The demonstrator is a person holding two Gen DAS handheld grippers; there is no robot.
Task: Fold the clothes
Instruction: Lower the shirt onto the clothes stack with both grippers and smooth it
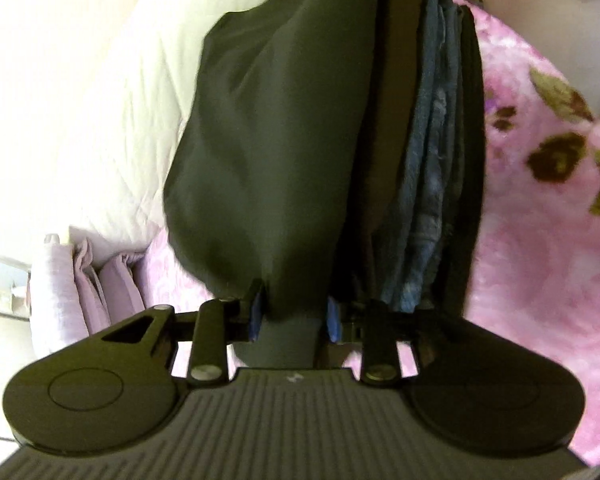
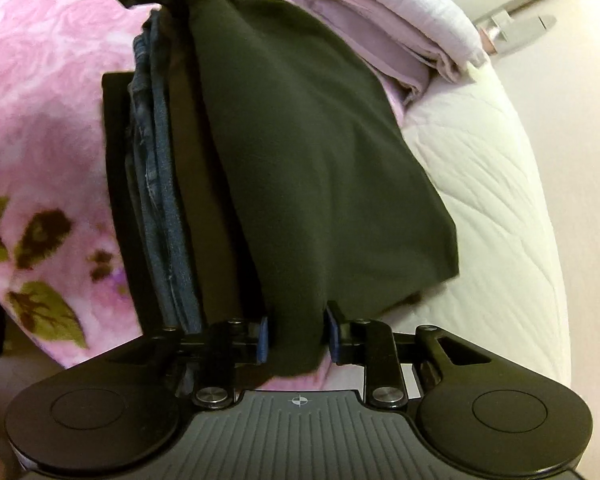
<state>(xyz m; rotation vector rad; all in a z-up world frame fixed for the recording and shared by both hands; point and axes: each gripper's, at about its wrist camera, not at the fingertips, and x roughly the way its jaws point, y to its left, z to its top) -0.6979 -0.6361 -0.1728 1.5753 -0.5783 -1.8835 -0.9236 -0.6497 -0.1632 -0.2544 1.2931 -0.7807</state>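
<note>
Item nearest your lens: the left gripper (image 1: 292, 316), blue-padded fingers pinched on one end of a dark olive-green, matte, soft-knit garment (image 1: 276, 140). Counterpart: your right gripper (image 2: 296, 338), likewise clamped on the opposite end, so the cloth hangs stretched between both, presumably to keep its fold edge straight before laying it down. Directly beside it: a stack of folded clothes (image 2: 160, 184), faded blue denim with stitched seams between black layers, the likely destination. Support: a fleecy pink floral blanket (image 2: 40, 128). Adjacent: a quilted white mattress (image 2: 492, 184) and folded lilac bed linen (image 2: 400, 28), smooth-woven.
</note>
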